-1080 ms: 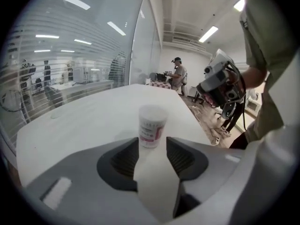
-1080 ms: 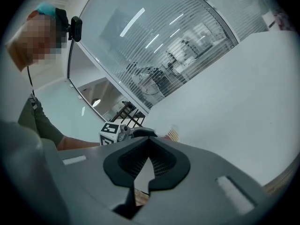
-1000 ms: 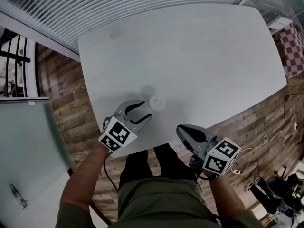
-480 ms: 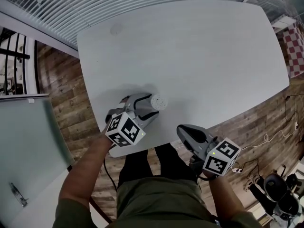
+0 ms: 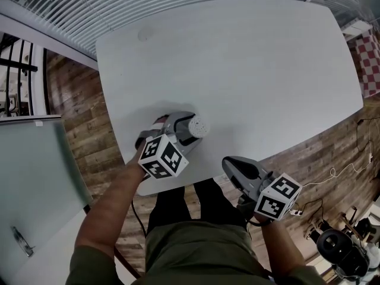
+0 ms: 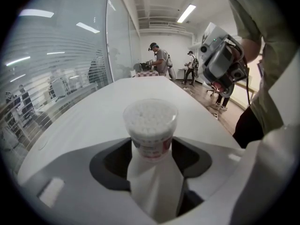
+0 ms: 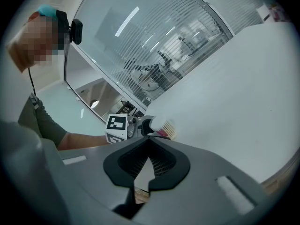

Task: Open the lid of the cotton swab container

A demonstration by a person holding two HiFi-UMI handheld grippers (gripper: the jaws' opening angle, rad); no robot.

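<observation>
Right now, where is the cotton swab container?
Head view: the cotton swab container stands on the table, left side, by the edge nearest the person, between the fingers of the left gripper, which have just been opening.

We see one cotton swab container (image 5: 199,125), a small round clear plastic tub. It is packed full of white swabs, and their tips show as a dotted white disc through the top. A white label with a pink-red band wraps the lower body; the print is too blurred to read. The lid is on and not lifted. The tub stands upright on the white worktop (image 5: 255,70), at about 7 o'clock from the worktop's centre and close to the near edge. Its lower body sits between the jaws of the left claw (image 6: 151,149), which have just been opening wide. We can't tell if the pads touch it. In the right gripper view it shows small at 12 o'clock, blurred.
</observation>
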